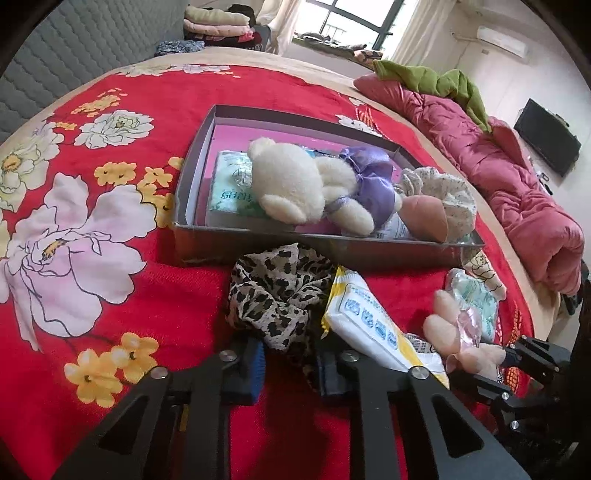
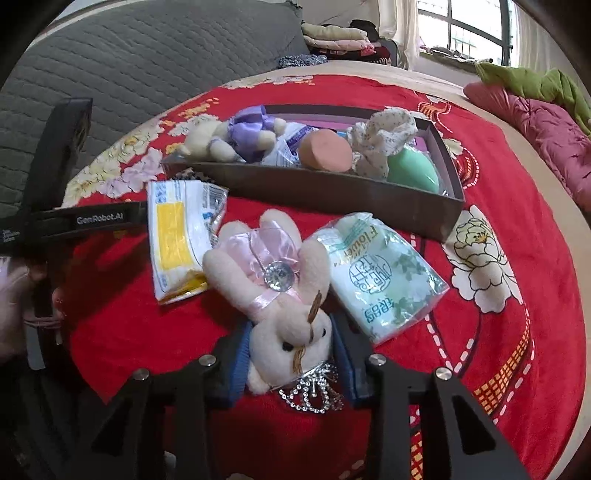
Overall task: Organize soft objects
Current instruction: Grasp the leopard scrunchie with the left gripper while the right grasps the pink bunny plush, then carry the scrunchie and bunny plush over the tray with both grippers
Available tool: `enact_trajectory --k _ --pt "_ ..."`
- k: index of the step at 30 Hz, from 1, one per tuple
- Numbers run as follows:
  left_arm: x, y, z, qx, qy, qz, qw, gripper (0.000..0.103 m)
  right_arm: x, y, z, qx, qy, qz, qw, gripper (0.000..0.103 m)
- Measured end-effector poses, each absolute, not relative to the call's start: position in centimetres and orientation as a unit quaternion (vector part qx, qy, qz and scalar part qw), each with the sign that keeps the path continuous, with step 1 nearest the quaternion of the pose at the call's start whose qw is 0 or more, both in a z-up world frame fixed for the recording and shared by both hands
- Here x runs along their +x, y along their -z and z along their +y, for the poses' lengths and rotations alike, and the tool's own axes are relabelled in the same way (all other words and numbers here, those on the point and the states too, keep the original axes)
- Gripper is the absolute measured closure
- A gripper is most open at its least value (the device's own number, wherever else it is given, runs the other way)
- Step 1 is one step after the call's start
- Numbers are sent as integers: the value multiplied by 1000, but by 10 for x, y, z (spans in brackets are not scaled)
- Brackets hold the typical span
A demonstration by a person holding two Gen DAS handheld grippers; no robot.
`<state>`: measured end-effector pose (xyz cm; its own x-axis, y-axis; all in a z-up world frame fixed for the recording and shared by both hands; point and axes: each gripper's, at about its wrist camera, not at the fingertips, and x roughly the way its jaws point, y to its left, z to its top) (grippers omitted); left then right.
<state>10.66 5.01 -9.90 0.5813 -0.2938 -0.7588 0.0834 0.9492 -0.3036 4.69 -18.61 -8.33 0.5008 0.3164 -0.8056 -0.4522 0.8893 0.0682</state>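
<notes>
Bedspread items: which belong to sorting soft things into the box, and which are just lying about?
Job:
grey cardboard box
pink plush rabbit
leopard-print fabric scrunchie
yellow-and-white tissue packet
green floral tissue pack

Lying about:
crumpled pink quilt
green cloth
folded blankets stack

Left gripper (image 1: 291, 363) angled down, jaws nearly closed — right gripper (image 2: 291, 354) likewise tilted (jaws half-closed).
</notes>
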Motion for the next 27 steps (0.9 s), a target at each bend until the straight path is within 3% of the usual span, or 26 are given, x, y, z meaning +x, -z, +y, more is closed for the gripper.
enact_trajectory --k 27 --pt "62 35 54 -107 95 374 916 91 35 39 -195 -26 -249 392 885 63"
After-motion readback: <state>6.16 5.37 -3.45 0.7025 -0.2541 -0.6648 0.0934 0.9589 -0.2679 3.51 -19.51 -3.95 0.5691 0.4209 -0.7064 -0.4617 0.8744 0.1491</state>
